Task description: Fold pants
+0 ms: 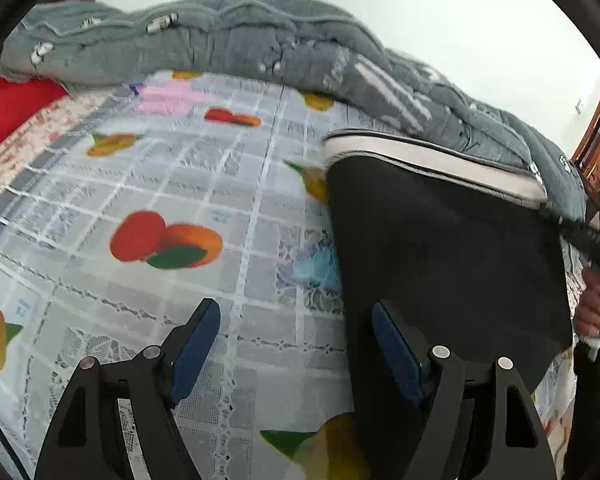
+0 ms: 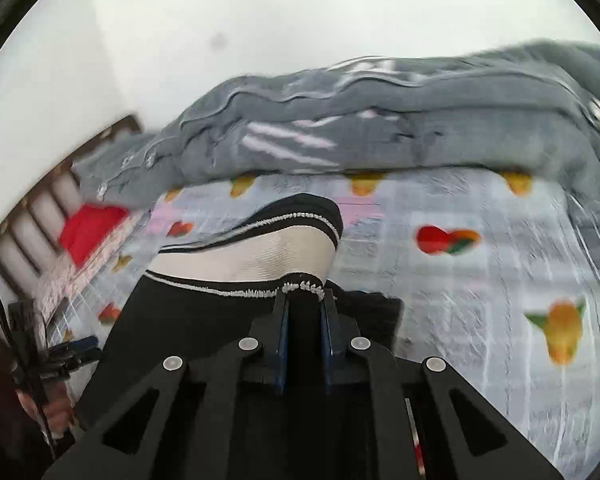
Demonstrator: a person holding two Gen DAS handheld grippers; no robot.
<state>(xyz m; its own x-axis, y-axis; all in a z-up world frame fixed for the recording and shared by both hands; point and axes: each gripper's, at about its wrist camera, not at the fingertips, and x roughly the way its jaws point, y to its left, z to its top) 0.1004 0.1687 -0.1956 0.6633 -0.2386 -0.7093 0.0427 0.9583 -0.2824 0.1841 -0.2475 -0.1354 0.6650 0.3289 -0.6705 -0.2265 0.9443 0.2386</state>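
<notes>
Black pants with a white striped waistband lie on the fruit-print bed sheet. My left gripper is open and empty, low over the sheet, its right finger over the pants' left edge. In the right wrist view my right gripper is shut on the pants just below the waistband and holds that end raised off the bed.
A rumpled grey quilt runs along the far side of the bed by the white wall. A red pillow lies at the left. A wooden headboard stands behind it. A hand shows at the right.
</notes>
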